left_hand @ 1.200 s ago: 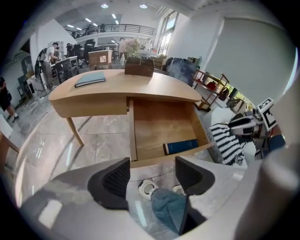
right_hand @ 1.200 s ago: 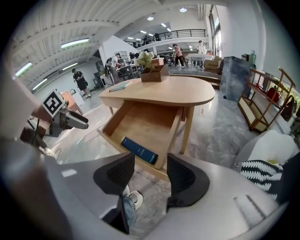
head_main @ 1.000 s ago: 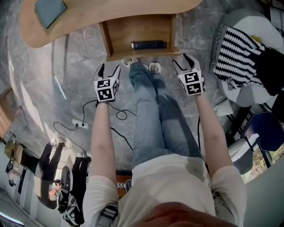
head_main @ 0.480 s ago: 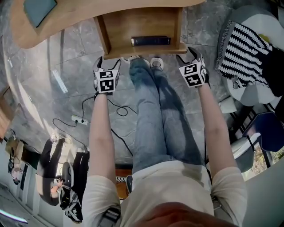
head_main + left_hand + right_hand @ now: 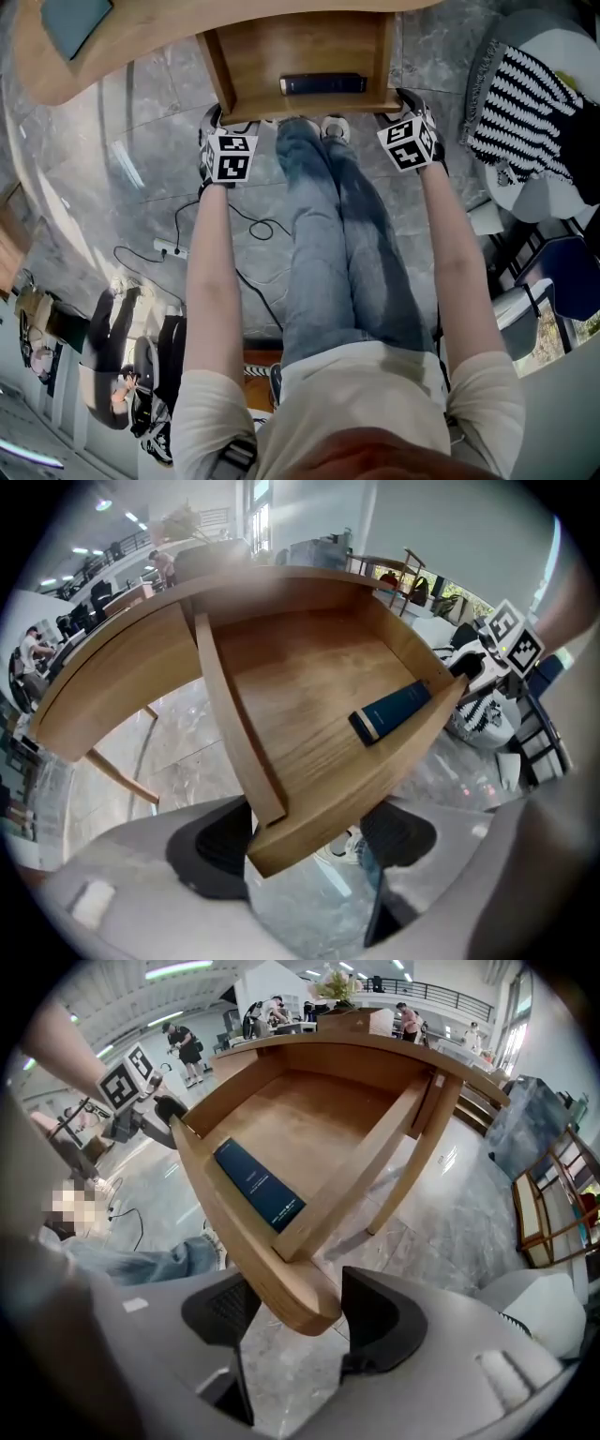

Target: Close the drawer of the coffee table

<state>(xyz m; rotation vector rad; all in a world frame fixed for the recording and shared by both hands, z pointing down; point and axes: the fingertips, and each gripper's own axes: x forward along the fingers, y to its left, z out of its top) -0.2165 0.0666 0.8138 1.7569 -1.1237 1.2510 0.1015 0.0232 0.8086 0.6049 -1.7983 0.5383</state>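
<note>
The coffee table (image 5: 131, 42) has its wooden drawer (image 5: 281, 47) pulled out toward me, and a dark blue box (image 5: 323, 83) lies inside against the front board. My left gripper (image 5: 214, 120) is at the drawer's front left corner (image 5: 272, 841). Its jaws have just been opening and stand open on either side of that corner. My right gripper (image 5: 410, 97) is at the front right corner (image 5: 300, 1307). Its jaws have just been closing slightly and are still open around the rounded corner. Both gripper views show the blue box (image 5: 392, 712) (image 5: 258, 1185).
My legs in jeans (image 5: 328, 216) stand just in front of the drawer, between the grippers. A striped cushion (image 5: 511, 103) lies on a seat at the right. A power strip with cables (image 5: 173, 248) lies on the marble floor at the left. A teal book (image 5: 75, 23) rests on the tabletop.
Both grippers have sunk and moved forward to the drawer's front. Its two front corners now sit between the jaws. The drawer has not moved.
</note>
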